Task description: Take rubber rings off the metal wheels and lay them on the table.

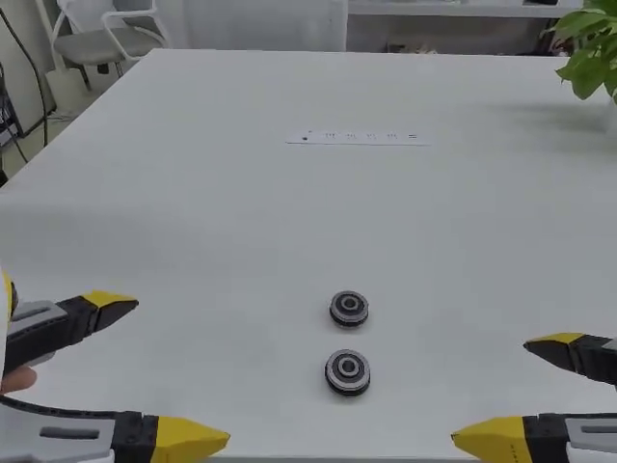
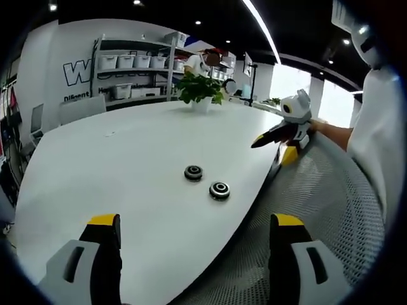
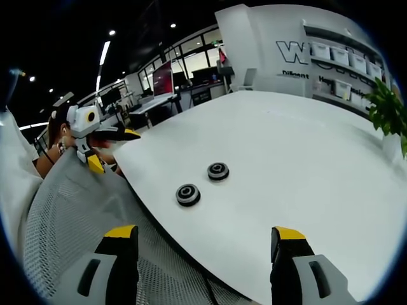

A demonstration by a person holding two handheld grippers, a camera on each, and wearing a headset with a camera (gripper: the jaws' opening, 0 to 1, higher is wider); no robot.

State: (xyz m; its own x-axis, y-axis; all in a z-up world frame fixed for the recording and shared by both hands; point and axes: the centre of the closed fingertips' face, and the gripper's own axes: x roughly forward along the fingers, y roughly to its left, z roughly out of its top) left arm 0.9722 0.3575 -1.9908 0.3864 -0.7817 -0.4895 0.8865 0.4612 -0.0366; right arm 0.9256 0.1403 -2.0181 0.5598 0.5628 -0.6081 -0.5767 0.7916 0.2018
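Note:
Two small metal wheels, each with a black rubber ring around it, lie flat on the white table (image 1: 241,212) near its front edge. The far wheel (image 1: 348,309) (image 2: 193,172) (image 3: 218,171) sits just behind the near wheel (image 1: 347,372) (image 2: 219,190) (image 3: 187,194). My left gripper (image 1: 166,374) (image 2: 194,232) hovers open at the front left, well apart from the wheels. Open too, my right gripper (image 1: 503,392) (image 3: 205,236) hangs at the front right. Each gripper holds nothing. The left gripper view catches the right gripper (image 2: 280,136) across the table corner.
A flat white strip (image 1: 357,137) lies mid-table further back. A potted plant (image 1: 588,48) (image 2: 198,89) stands at the far right corner. Chairs (image 1: 96,39) stand beyond the far left edge. A grey mesh seat (image 2: 318,190) is below the table's front edge.

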